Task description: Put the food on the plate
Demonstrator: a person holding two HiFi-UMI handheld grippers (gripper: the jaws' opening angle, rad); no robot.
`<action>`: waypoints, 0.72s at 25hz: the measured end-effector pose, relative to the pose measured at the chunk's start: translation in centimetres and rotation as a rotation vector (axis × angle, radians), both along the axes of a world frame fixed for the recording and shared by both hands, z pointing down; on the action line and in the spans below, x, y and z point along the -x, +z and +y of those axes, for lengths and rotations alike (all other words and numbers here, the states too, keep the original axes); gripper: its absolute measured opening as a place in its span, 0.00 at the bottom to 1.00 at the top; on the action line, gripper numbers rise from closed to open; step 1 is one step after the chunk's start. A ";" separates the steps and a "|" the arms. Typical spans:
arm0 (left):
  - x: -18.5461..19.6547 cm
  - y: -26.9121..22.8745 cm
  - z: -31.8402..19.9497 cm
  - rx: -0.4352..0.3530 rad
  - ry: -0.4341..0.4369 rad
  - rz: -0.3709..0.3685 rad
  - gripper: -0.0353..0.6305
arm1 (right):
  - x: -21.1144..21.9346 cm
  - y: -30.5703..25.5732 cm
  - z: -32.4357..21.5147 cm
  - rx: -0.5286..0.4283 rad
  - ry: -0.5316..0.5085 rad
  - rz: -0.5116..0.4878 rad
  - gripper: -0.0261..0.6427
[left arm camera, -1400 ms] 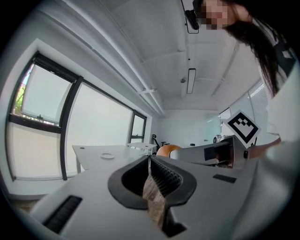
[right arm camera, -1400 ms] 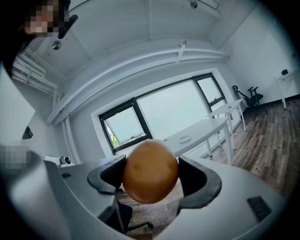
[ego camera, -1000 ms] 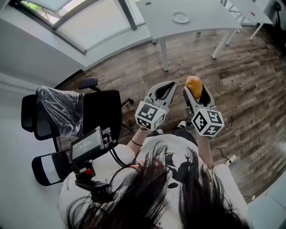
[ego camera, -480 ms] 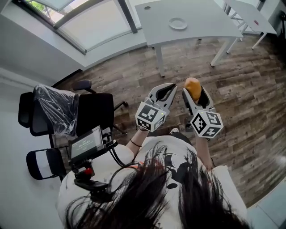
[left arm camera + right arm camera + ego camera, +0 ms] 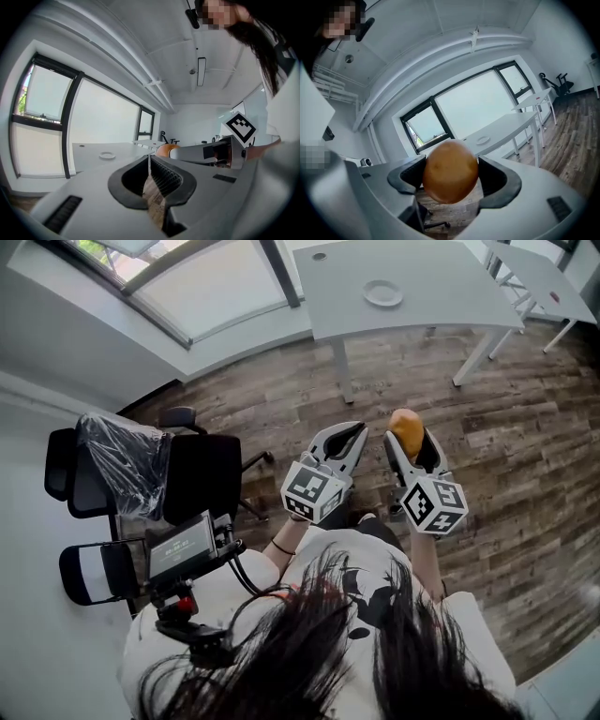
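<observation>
- Food (image 5: 406, 427): a round, orange-brown item, clamped between the jaws of the right gripper (image 5: 410, 439) and held in the air above the wooden floor (image 5: 525, 456), in front of the person.
- Right gripper view: both jaws press against the sides of the food (image 5: 450, 171).
- Left gripper (image 5: 345, 439): just beside the right one, jaws together with nothing between them.
- Plate (image 5: 382, 292): on the white table (image 5: 450, 287), well apart from both grippers.
- Black office chair (image 5: 208, 474): on the person's left.
</observation>
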State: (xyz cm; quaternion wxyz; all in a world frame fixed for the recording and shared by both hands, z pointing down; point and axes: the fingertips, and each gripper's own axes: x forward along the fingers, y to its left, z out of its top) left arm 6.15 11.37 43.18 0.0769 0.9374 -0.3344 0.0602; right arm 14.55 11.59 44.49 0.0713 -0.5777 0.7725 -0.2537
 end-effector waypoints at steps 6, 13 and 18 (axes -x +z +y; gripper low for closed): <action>-0.3 -0.1 -0.2 -0.012 0.008 0.014 0.06 | -0.4 -0.2 0.1 -0.005 0.011 -0.013 0.57; -2.3 0.8 -12.5 0.001 0.059 0.018 0.06 | -2.1 1.0 -11.4 0.028 0.048 0.006 0.57; -1.9 -0.5 -18.7 -0.004 0.084 0.022 0.06 | -1.1 0.2 -17.3 0.028 0.056 0.012 0.57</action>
